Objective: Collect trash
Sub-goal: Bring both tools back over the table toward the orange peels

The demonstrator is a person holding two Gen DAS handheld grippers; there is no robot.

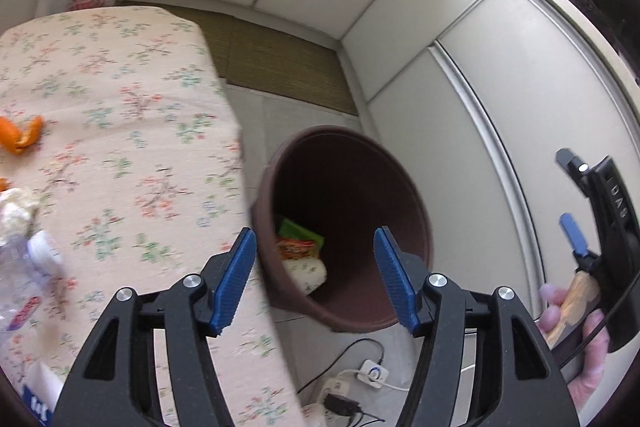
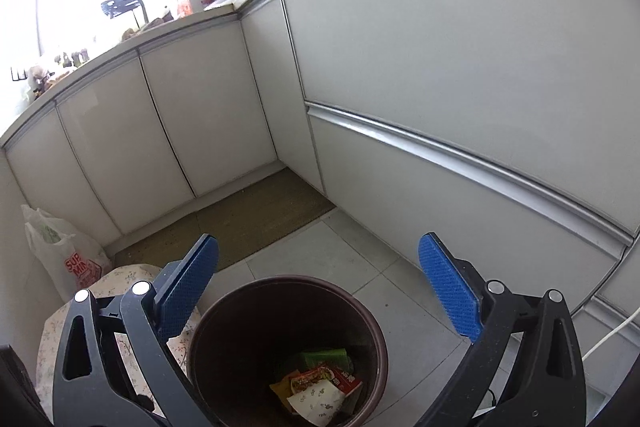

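A brown trash bin (image 1: 348,227) stands on the floor beside the table, with snack wrappers (image 1: 300,243) and a crumpled paper inside; it also shows in the right wrist view (image 2: 288,347). My left gripper (image 1: 316,279) is open and empty above the table edge and the bin. My right gripper (image 2: 320,291) is open and empty, right above the bin. On the floral tablecloth (image 1: 120,107) lie orange peel (image 1: 22,137), a crumpled tissue (image 1: 16,211) and a clear plastic bottle (image 1: 24,275) at the left.
White cabinets (image 2: 440,67) wall in the corner. A white plastic bag (image 2: 64,259) stands on the floor behind the table. A green mat (image 2: 240,215) lies by the cabinets. A power strip and cables (image 1: 360,383) lie on the floor.
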